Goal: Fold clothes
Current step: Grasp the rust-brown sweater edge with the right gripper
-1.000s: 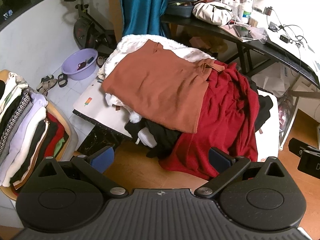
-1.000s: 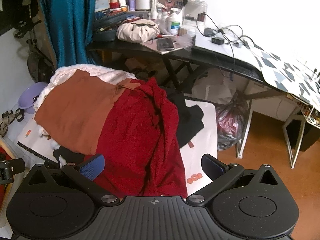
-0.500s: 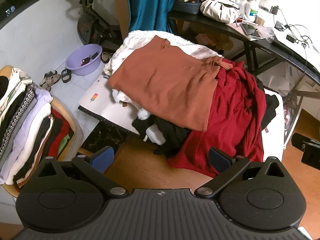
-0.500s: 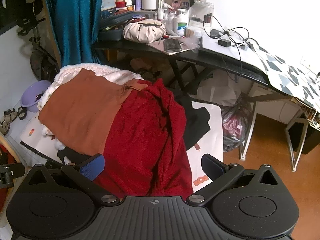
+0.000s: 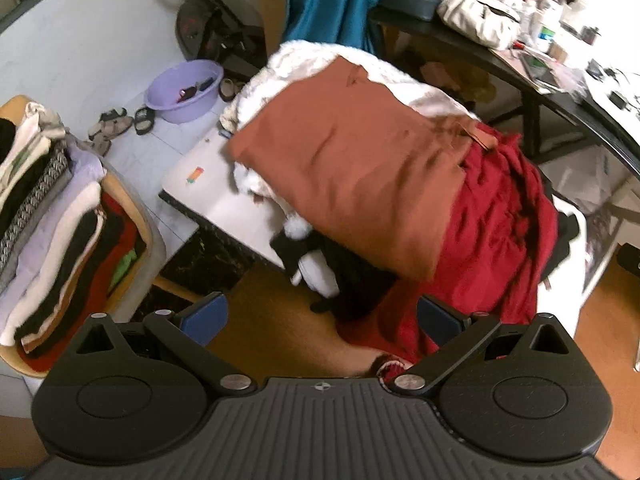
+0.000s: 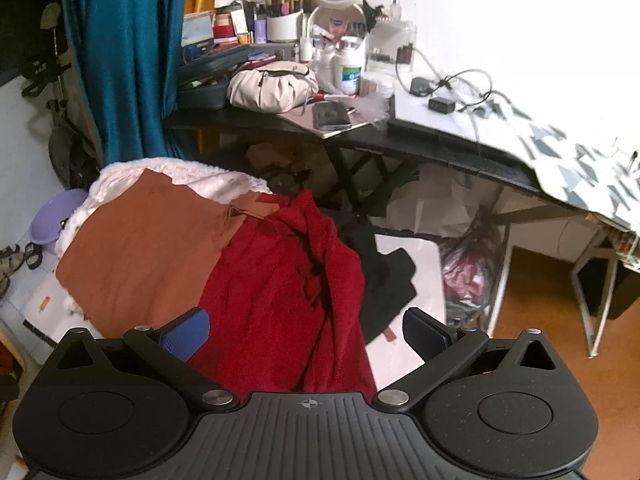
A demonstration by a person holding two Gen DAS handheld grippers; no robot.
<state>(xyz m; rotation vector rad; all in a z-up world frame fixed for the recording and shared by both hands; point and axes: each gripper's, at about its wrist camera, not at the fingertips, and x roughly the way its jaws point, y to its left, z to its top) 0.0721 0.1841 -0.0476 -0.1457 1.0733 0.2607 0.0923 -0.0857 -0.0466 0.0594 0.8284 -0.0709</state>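
A heap of clothes lies on a low white table (image 5: 224, 208). On top is a rust-orange garment (image 5: 360, 172), also in the right wrist view (image 6: 148, 256). Beside it is a dark red garment (image 5: 504, 224) that hangs over the table's near edge (image 6: 288, 304). White fluffy cloth (image 5: 316, 56) and black cloth (image 5: 344, 276) lie beneath. My left gripper (image 5: 320, 316) is open and empty, just short of the heap's near edge. My right gripper (image 6: 306, 330) is open and empty above the red garment.
A stack of folded clothes (image 5: 52, 232) sits on a round seat at the left. A purple basin (image 5: 184, 88) and sandals (image 5: 116, 122) lie on the floor beyond. A cluttered black desk (image 6: 400, 140) stands behind the heap, a plastic bag (image 6: 472, 276) under it.
Both grippers have moved closer to the heap of clothes, which now looms larger in both views. Both stay open and empty.
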